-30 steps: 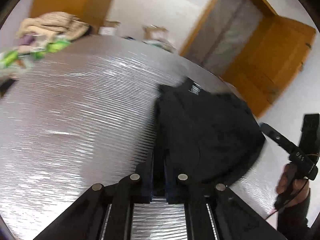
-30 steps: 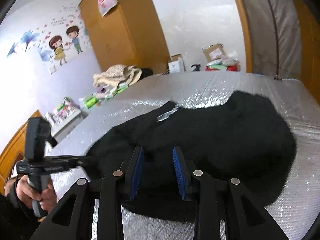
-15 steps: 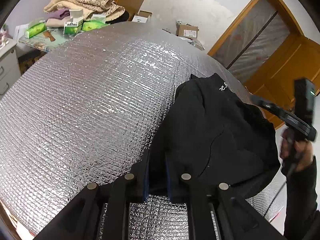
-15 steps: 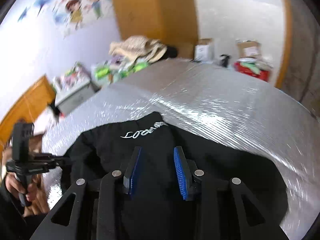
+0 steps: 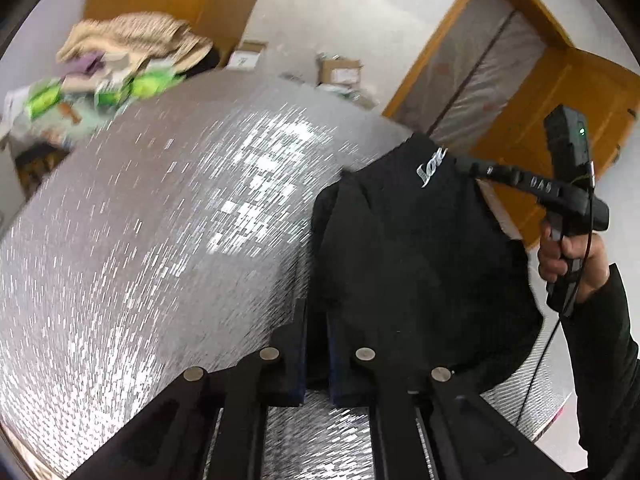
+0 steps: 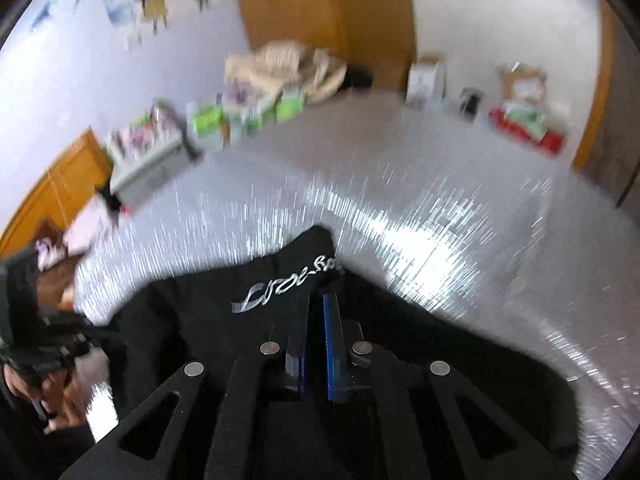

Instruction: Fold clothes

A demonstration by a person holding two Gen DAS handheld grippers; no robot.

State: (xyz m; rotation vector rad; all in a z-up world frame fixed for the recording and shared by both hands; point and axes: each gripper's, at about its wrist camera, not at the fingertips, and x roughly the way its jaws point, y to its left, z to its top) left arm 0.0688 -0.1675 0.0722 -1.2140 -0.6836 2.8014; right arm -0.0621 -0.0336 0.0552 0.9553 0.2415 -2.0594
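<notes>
One black garment (image 5: 412, 264) is lying on the silver-quilted surface (image 5: 160, 240), lettered edge far. Both tools are closing on it: left tool (image 5: 316, 344) pinching the near left edge, right tool (image 6: 316, 320) clamping cloth beside the lettering (image 6: 286, 284).

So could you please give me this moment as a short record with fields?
surface: foil mat
garment: black top, white lettering, bunched on mat
left tool: closing on the top's near edge
right tool: closing on fabric by the lettering
background: beige clothes pile, boxes
</notes>
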